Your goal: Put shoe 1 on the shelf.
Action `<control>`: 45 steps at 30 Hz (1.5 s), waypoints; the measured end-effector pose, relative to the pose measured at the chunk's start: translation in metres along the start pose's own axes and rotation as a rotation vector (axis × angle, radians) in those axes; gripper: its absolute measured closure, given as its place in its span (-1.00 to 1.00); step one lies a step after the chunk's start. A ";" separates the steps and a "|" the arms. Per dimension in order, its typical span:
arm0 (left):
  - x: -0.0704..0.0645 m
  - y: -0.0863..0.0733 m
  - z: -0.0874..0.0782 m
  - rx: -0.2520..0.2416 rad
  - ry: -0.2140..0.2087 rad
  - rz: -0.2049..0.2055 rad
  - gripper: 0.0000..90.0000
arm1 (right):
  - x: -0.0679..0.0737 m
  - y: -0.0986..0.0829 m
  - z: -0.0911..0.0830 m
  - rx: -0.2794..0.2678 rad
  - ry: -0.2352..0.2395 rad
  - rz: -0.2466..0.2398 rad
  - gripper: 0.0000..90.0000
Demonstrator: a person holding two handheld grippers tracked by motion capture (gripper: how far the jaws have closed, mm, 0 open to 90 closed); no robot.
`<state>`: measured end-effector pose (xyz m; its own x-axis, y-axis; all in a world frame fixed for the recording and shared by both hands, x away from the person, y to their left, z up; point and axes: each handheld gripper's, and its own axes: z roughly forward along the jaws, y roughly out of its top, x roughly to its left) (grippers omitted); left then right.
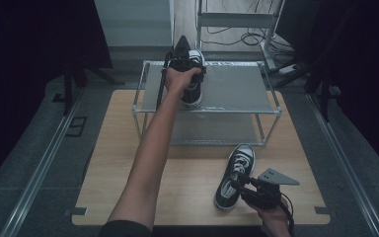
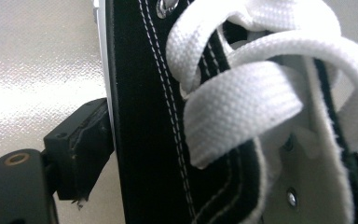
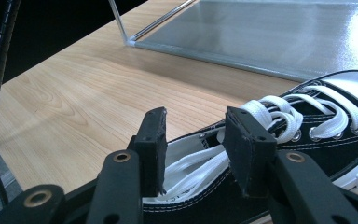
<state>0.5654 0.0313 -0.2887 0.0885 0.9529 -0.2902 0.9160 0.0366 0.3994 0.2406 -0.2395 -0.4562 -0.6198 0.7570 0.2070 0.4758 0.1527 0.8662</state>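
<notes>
A black canvas sneaker with white laces (image 1: 196, 95) stands on the top shelf of a metal rack (image 1: 237, 89). My left gripper (image 1: 189, 74) is shut on it from the near side. In the left gripper view one black pad (image 2: 81, 149) presses against the sneaker's side (image 2: 144, 140), and the laces (image 2: 242, 102) loom close. A matching sneaker (image 1: 237, 163) lies on the wooden table (image 1: 128, 163), toe towards the rack. My right gripper (image 1: 238, 181) is at its heel end. Its jaws stand open (image 3: 195, 149) just over the collar and laces of that sneaker (image 3: 307, 140), not touching it.
The rack has a lower shelf (image 3: 270, 32) just beyond the table sneaker. Bare wood (image 3: 74, 93) lies to the left of that shoe. Dark curtains flank the table, and cables lie on the floor behind the rack (image 1: 242, 37).
</notes>
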 end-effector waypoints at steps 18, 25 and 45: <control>0.003 0.002 0.006 0.032 0.001 -0.021 -0.67 | 0.000 -0.001 0.002 0.007 0.003 0.001 0.30; 0.003 0.003 0.009 0.047 0.006 -0.024 -0.68 | 0.001 -0.001 0.002 0.008 0.004 0.004 0.29; 0.000 -0.003 -0.023 -0.094 -0.097 0.012 -0.68 | 0.002 0.001 -0.001 -0.001 0.006 -0.003 0.31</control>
<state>0.5541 0.0383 -0.2701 0.1406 0.9199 -0.3660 0.8745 0.0579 0.4815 0.2391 -0.2385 -0.4540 -0.6248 0.7527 0.2076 0.4738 0.1543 0.8670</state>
